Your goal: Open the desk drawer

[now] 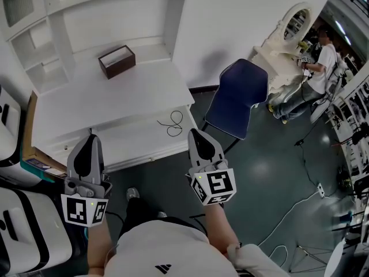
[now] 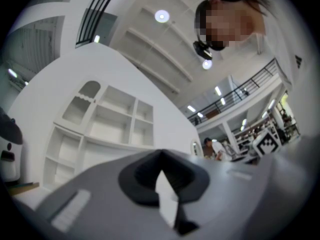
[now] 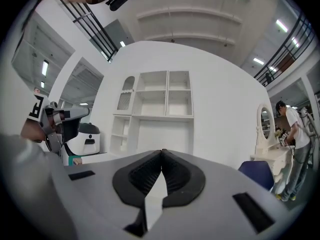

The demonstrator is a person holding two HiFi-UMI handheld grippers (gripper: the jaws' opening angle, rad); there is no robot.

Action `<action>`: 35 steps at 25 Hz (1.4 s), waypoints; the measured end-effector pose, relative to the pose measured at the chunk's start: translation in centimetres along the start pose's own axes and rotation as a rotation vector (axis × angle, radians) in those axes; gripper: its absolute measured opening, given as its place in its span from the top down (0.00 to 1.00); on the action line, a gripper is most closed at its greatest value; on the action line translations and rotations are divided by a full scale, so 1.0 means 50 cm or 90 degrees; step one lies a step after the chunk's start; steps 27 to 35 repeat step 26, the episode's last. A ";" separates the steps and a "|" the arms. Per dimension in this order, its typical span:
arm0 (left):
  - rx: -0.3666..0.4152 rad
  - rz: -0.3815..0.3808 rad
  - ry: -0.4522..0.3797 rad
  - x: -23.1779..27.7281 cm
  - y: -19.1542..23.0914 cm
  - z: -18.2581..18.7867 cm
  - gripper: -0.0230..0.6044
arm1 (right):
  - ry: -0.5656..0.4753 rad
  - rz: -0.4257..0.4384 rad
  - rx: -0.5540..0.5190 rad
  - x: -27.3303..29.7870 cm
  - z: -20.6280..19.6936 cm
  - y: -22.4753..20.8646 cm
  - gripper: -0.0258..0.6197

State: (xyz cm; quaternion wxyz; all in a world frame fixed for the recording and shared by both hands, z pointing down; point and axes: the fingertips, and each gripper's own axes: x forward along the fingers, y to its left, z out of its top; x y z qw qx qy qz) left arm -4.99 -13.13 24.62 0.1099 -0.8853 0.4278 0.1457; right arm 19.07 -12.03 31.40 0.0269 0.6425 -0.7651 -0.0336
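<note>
The white desk (image 1: 104, 97) with shelves stands ahead of me in the head view. Under its top, the wide white drawer (image 1: 135, 143) juts out towards me, with a thin black cable (image 1: 173, 123) lying in it and a small knob (image 1: 151, 159) on its front. My left gripper (image 1: 90, 138) is shut and empty, held up over the drawer's left front corner. My right gripper (image 1: 195, 133) is also shut and empty, its tip just off the drawer's right front corner. Neither touches the drawer. In the gripper views the left gripper (image 2: 161, 153) and right gripper (image 3: 161, 151) show jaws meeting at the tips.
A brown open box (image 1: 117, 61) sits on the desk top. A dark blue chair (image 1: 236, 100) stands right of the desk. White machines (image 1: 11, 126) stand at the left. A person (image 1: 316, 68) stands at a white vanity far right. Cables trail over the grey floor (image 1: 288, 212).
</note>
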 end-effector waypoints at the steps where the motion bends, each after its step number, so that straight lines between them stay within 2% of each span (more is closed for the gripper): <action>1: -0.002 0.001 0.000 -0.001 -0.002 0.001 0.96 | -0.008 0.000 -0.002 -0.006 0.011 0.000 0.99; 10: -0.015 0.013 0.001 -0.021 -0.025 0.012 0.96 | -0.057 0.002 -0.010 -0.059 0.075 0.004 0.99; 35: -0.021 0.029 0.011 -0.048 -0.043 0.009 0.96 | -0.075 0.005 -0.008 -0.096 0.087 0.007 0.99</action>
